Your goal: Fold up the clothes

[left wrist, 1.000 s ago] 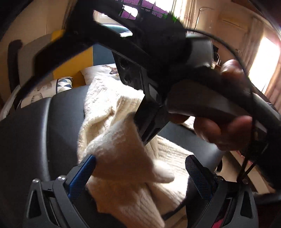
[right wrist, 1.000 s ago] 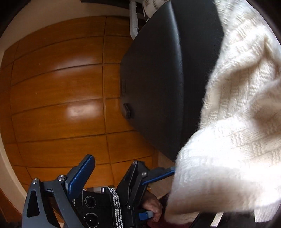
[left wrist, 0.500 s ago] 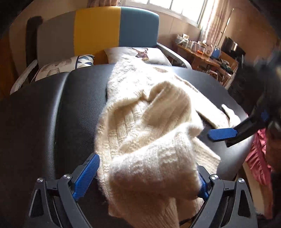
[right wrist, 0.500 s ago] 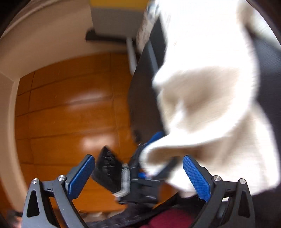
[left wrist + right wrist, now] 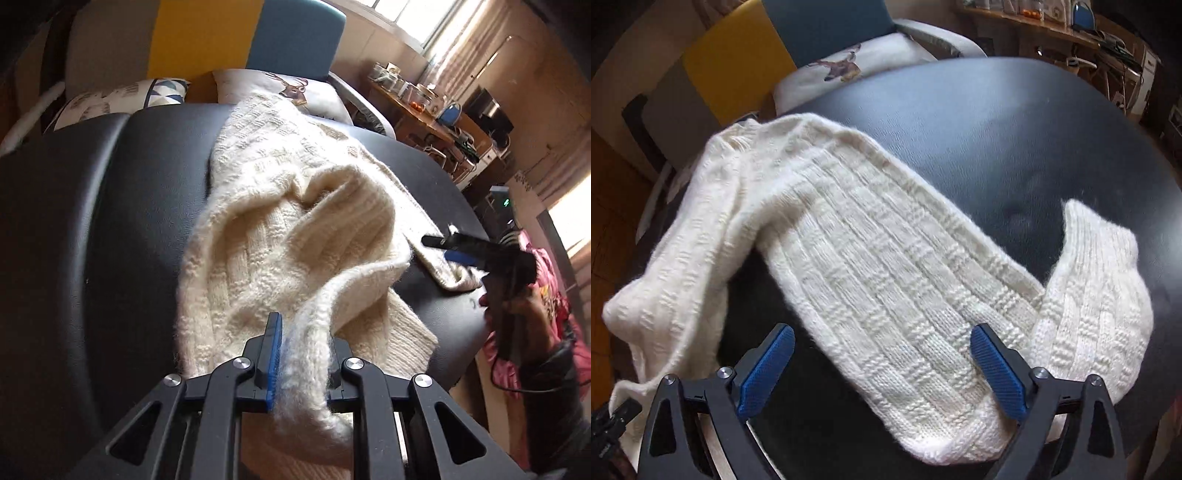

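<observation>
Cream knitted sweater lies rumpled across a black padded leather surface, with a sleeve stretched toward the near edge. Behind stands a chair with grey, yellow and teal panels, holding a deer-print cushion and a triangle-pattern cushion; a cluttered wooden desk sits under bright curtained windows. The left gripper has its blue-padded jaws pinched tight on a fold of the sweater's edge. Only the left wrist view shows the right gripper from outside, held by a hand beside pink clothing, at the sleeve end. Only the right wrist view shows that gripper with jaws spread wide, straddling the sleeve's hem without clamping it, plus the wooden floor at left. No writing is legible.
</observation>
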{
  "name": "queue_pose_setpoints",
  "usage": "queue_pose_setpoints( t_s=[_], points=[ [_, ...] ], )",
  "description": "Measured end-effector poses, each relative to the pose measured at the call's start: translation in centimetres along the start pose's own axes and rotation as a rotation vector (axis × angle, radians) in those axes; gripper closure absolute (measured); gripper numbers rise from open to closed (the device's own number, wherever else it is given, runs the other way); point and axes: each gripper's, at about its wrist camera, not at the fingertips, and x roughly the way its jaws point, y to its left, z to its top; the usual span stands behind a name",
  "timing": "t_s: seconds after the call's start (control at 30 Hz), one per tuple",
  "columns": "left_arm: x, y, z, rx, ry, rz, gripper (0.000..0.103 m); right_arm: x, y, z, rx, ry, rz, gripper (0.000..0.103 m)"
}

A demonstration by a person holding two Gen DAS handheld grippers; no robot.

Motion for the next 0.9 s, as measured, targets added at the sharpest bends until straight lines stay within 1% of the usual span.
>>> queue_pose_setpoints(
  t_s=[0.03, 0.13, 0.27, 0.33, 0.4, 0.43, 0.5, 0.53, 0.6, 0.63, 0.67, 0.7, 0.73, 0.8, 0.83, 0.87, 0.9],
  points=[
    [-0.9, 0.7, 0.2, -0.026, -0.022, -0.013, 0.093, 0.4, -0.5, -0.5, 0.001, -0.002, -0.001, 0.006],
    [-3.5, 3.0, 0.8, -0.105, -0.089, -0.052, 0.095, 0.4, -1.8, -2.7, -0.027, 0.001, -0.001, 0.006],
    [-7.0, 5.9, 1.5, -0.209, -0.179, -0.104, 0.095, 1.1, -1.3, -3.3, -0.079, -0.009, -0.012, 0.006],
    [-7.8, 7.8, 1.5, -0.259, -0.188, -0.086, 0.095, 0.6, -1.1, -4.5, -0.117, -0.013, -0.039, 0.005],
    [-8.3, 9.7, 1.4, -0.309, -0.188, -0.058, 0.095, -0.1, -0.6, -5.7, -0.158, -0.01, -0.078, 0.002],
    [-8.6, 10.7, 1.4, -0.333, -0.189, -0.043, 0.095, 0.3, -0.2, -5.6, -0.178, -0.006, -0.099, 0.0],
    [-9.1, 12.7, 1.3, -0.382, -0.189, -0.015, 0.095, 1.5, 0.8, -5.6, -0.201, 0.006, -0.147, 0.0],
    [-9.4, 13.7, 1.2, -0.407, -0.189, 0.0, 0.095, 1.8, 1.0, -5.5, -0.196, 0.015, -0.158, 0.0],
    [-9.9, 15.6, 1.1, -0.456, -0.189, 0.029, 0.095, 1.8, 0.8, -5.0, -0.155, 0.032, -0.142, 0.0],
    [-10.2, 16.6, 1.1, -0.481, -0.19, 0.043, 0.093, 1.7, 0.6, -4.8, -0.133, 0.036, -0.129, 0.0],
    [-10.5, 17.6, 1.0, -0.505, -0.19, 0.058, 0.084, 1.4, 0.4, -4.6, -0.105, 0.036, -0.11, 0.0],
    [-10.7, 18.5, 0.9, -0.532, -0.191, 0.068, 0.08, 1.0, 0.1, -4.5, -0.069, 0.03, -0.08, 0.001],
    [-11.2, 19.1, 0.7, -0.549, -0.205, 0.077, 0.079, 0.4, -0.2, -4.5, -0.033, 0.019, -0.035, 0.003],
    [-12.7, 19.8, 0.3, -0.567, -0.246, 0.097, 0.072, -0.9, -0.7, -4.6, 0.027, -0.004, 0.064, 0.004],
    [-13.4, 20.2, 0.0, -0.576, -0.267, 0.107, 0.055, -1.4, -0.8, -4.8, 0.051, -0.013, 0.105, 0.004],
    [-13.8, 20.1, -0.4, -0.572, -0.282, 0.097, 0.036, -1.8, -0.8, -5.0, 0.065, -0.022, 0.148, 0.004],
    [-14.1, 19.6, -0.9, -0.561, -0.294, 0.076, 0.032, -2.2, -0.6, -5.2, 0.073, -0.031, 0.193, 0.004]
  ],
)
